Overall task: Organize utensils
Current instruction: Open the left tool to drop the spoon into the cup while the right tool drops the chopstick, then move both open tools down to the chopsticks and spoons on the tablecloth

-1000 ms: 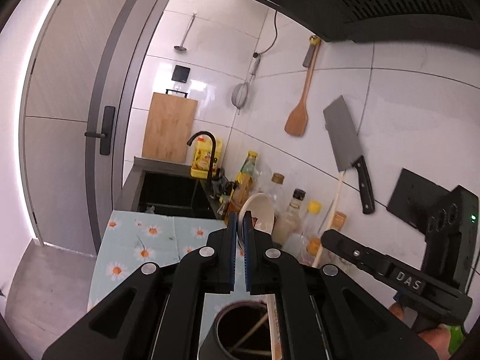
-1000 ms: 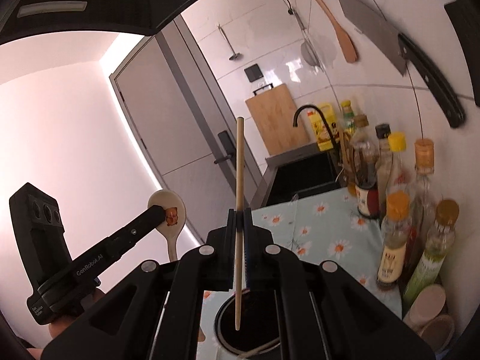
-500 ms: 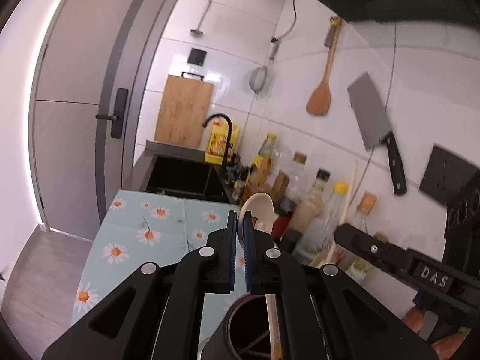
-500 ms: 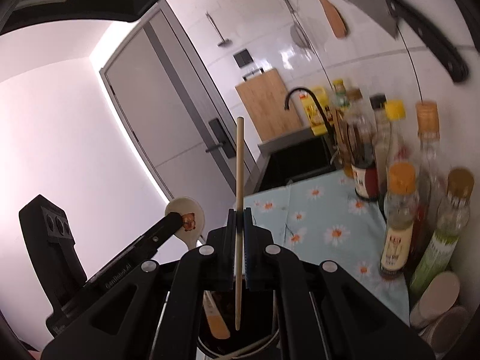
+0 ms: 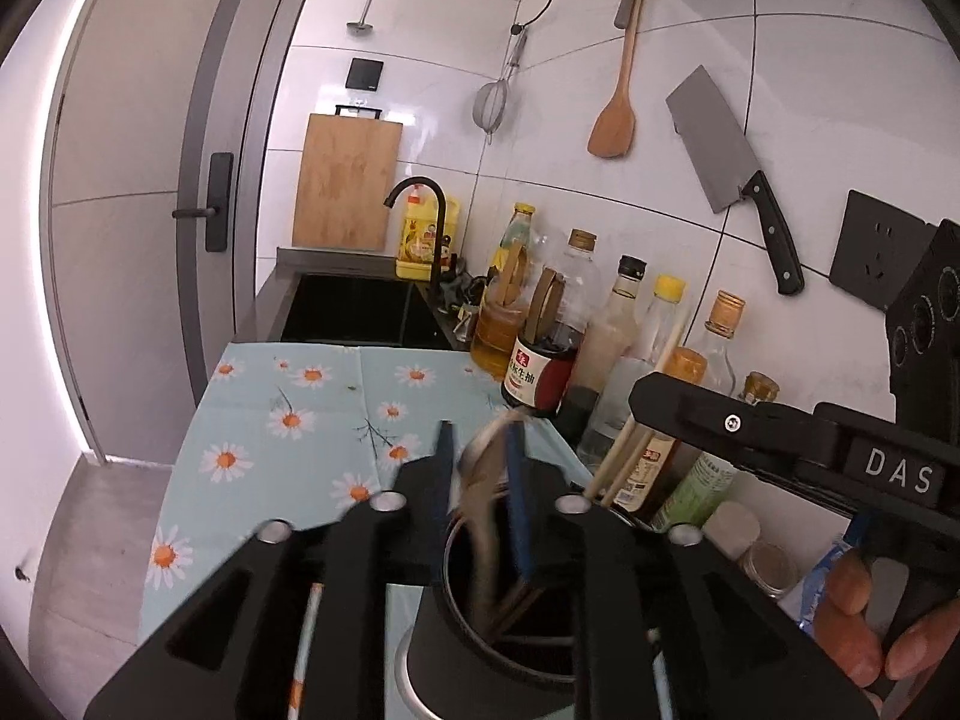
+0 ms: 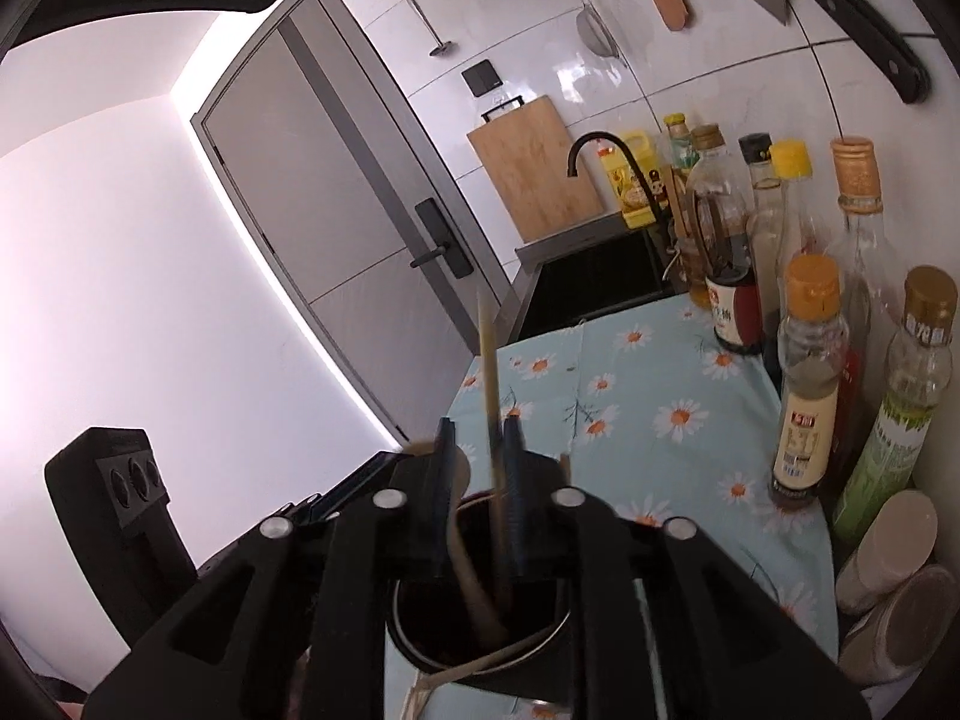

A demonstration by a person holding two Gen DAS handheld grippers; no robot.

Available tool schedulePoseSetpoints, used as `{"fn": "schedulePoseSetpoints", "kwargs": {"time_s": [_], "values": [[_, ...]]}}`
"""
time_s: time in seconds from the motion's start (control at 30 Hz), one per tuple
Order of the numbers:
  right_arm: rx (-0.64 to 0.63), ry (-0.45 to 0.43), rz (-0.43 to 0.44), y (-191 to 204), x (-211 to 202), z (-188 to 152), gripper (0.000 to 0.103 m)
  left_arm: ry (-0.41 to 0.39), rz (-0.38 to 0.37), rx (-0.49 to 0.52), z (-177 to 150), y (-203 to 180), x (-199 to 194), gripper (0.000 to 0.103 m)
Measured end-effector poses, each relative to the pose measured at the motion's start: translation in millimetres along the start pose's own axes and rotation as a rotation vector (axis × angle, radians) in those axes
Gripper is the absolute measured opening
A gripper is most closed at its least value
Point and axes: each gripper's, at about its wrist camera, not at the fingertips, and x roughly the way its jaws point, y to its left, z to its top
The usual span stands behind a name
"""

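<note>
While claws gape: round dark holder (image 6: 480, 630)

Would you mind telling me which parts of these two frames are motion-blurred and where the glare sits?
Left wrist view: the spoon between the open fingers is smeared; the bottles stay sharp. Right wrist view: the chopstick is streaked; glare runs along the door edge.

Pale blue daisy-print tablecloth (image 5: 312, 396), black utensil holder (image 6: 540, 654), tan wooden chopstick (image 6: 489, 372), blue-padded claws.
</note>
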Motion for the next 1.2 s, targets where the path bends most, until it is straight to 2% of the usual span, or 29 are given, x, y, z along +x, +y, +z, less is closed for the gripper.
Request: {"fn": "schedulePoseSetpoints", "kwargs": {"time_s": [0.07, 0.43, 0.73, 0.77, 0.8, 0.83, 1.07, 1.13, 1.2], "values": [[-0.004, -0.004, -0.006, 3, -3, -1, 0.018, 0.001, -0.002, -0.013, 0, 2, -4, 0.027], [-0.018, -0.028, -0.010, 17, -28, 2, 0.018, -0.032, 0.018, -0.039, 5, 9, -34, 0.027], [-0.058, -0.054, 0.018, 42, -58, 3, 0.019, -0.048, 0.039, -0.059, 5, 27, -75, 0.027], [-0.066, -0.056, 0.026, 48, -64, 2, 0.021, -0.043, 0.039, -0.061, 5, 31, -80, 0.027], [-0.070, -0.056, 0.033, 52, -68, 2, 0.029, -0.036, 0.035, -0.064, 4, 34, -85, 0.027], [-0.074, -0.055, 0.045, 57, -72, 1, 0.032, -0.027, 0.035, -0.064, 3, 38, -91, 0.027], [-0.136, 0.027, 0.155, 96, -88, -15, 0.032, 0.013, 0.065, -0.084, -10, 58, -120, 0.027], [-0.152, 0.078, 0.181, 109, -86, -24, 0.033, 0.027, 0.074, -0.091, -19, 64, -129, 0.035], [-0.168, 0.115, 0.204, 118, -85, -33, 0.033, 0.047, 0.080, -0.101, -27, 68, -134, 0.035]]}}
